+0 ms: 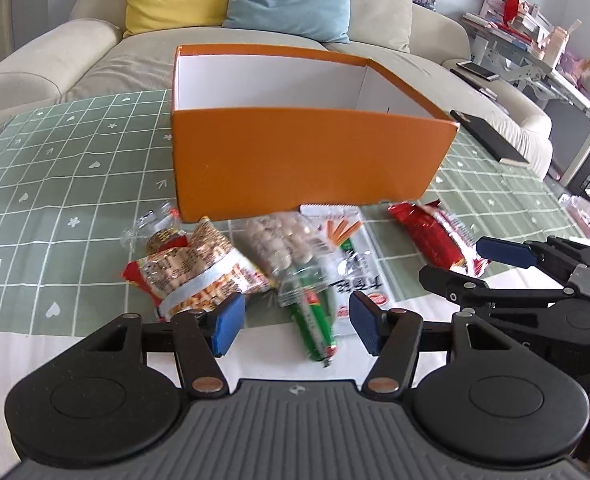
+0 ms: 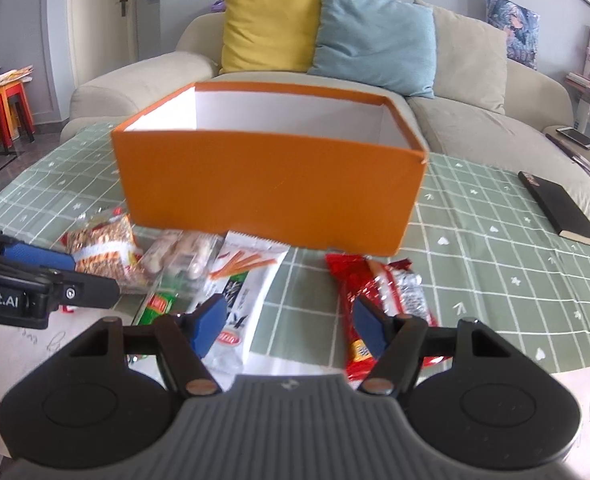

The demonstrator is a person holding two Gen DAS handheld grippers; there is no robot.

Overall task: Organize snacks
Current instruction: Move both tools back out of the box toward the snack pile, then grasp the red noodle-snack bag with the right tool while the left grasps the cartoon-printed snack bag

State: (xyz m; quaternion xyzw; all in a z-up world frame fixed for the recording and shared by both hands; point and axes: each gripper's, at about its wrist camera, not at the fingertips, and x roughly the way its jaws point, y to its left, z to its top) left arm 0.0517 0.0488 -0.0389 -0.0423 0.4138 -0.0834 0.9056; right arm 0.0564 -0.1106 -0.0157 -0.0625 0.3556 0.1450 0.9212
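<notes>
An open orange box with a white inside stands on the green checked tablecloth. In front of it lie several snack packs: an orange-and-white bag, a clear bag of round pale snacks, a green pack, a white pack and a red pack. My left gripper hangs open above the green pack. My right gripper is open between the white and red packs, holding nothing; it also shows at the right edge of the left wrist view.
A black notebook lies on the cloth to the right of the box. A beige sofa with yellow and blue cushions stands behind the table. The near table part is white. Shelves stand far right, stools far left.
</notes>
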